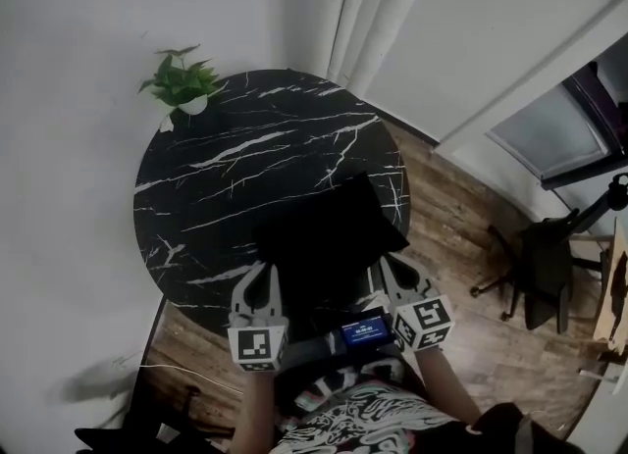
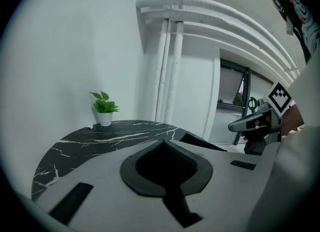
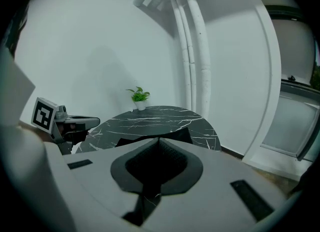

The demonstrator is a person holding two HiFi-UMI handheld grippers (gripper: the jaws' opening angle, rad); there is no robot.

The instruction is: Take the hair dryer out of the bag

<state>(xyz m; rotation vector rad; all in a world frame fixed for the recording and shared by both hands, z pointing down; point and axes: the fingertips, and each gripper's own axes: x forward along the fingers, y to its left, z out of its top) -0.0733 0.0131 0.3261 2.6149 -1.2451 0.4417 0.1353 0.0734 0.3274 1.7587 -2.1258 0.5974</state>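
On the near table edge: a black bag (image 1: 329, 234) lies flat on the round marble table (image 1: 226, 163). A potted plant (image 1: 183, 85) stands at the far rim, well apart from it.
Hair dryer: not visible in any view. We judge it is inside the bag, since nothing of it pokes out.
Left gripper (image 1: 263, 274): jaws fully together with nothing between them. It sits just beside the bag's near left corner, at the table edge.
Right gripper (image 1: 389, 266): jaws likewise pressed together and empty, just beside the bag's near right side.
Bag mouth: we cannot tell which side opens, because black cloth on black stone reads poorly.
Step in hand (judged): approach. We can confirm no contact with the bag.
Method note 1: part both pairs of jaws before closing in, as shut tips can only push the cloth.
Method note 2: find the opening first. Pinch one lip with one gripper and lift it to hold the mouth wide, then reach in with the other.
Method note 3: take the dryer by its handle or barrel, not the cord. Draw it out along the mouth while the first gripper holds the bag back.
Risk: the bag sits near the rim, so a pull towards us could drag it off the table.
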